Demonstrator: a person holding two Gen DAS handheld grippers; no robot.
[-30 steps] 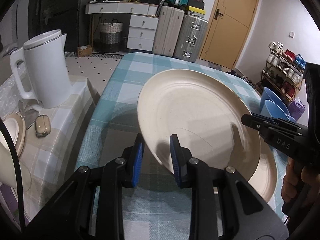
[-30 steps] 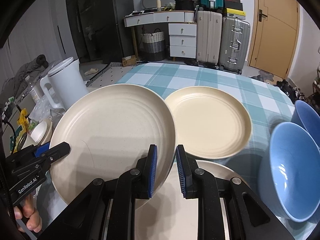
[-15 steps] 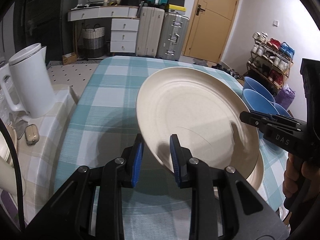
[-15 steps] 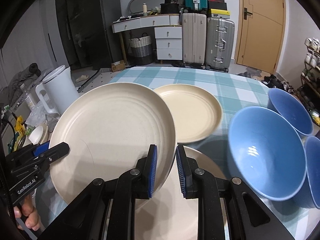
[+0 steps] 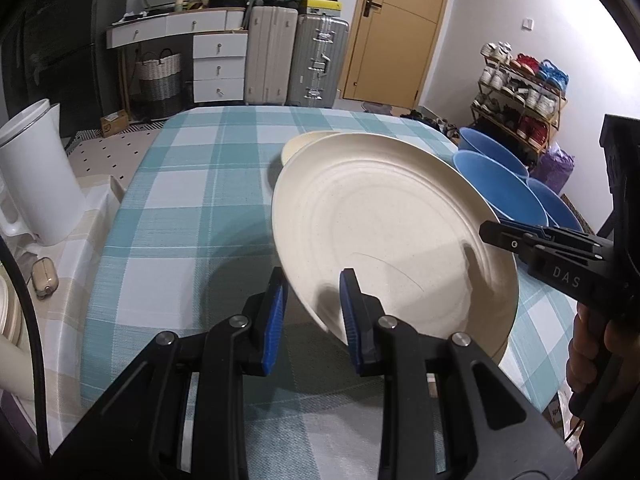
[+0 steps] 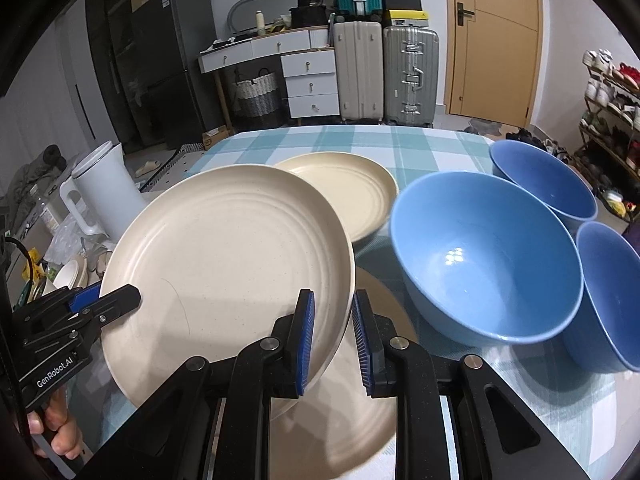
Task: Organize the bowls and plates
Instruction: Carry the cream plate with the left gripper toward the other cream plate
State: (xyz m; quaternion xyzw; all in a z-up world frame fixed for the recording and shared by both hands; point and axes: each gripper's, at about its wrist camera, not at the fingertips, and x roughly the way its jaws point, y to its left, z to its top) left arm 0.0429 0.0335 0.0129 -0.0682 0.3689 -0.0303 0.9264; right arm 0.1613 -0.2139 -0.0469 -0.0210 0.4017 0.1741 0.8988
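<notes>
Both hand-held grippers, left point(image 5: 312, 312) and right point(image 6: 333, 336), clamp the raised plate point(image 6: 228, 264); next, lower it onto the plate point(image 6: 352, 420) beneath.

The right gripper point(image 6: 333, 334) gripped the near rim of a large cream plate point(image 6: 224, 264), its blue pads closed on the edge, while the left gripper point(image 6: 116, 300) clamped the same plate's left rim, a hand point(image 6: 56, 436) showing below it. The plate was lifted and tilted above another cream plate point(image 6: 352, 420) at the near edge of the checked table point(image 6: 440, 148). A third cream plate point(image 6: 352, 192) lay toward the table's middle. Three blue bowls sat along the right edge: a large one point(image 6: 484, 256), one behind point(image 6: 544, 180), one nearer point(image 6: 608, 296). A white kettle point(image 6: 106, 184) stood off the left edge.
</notes>
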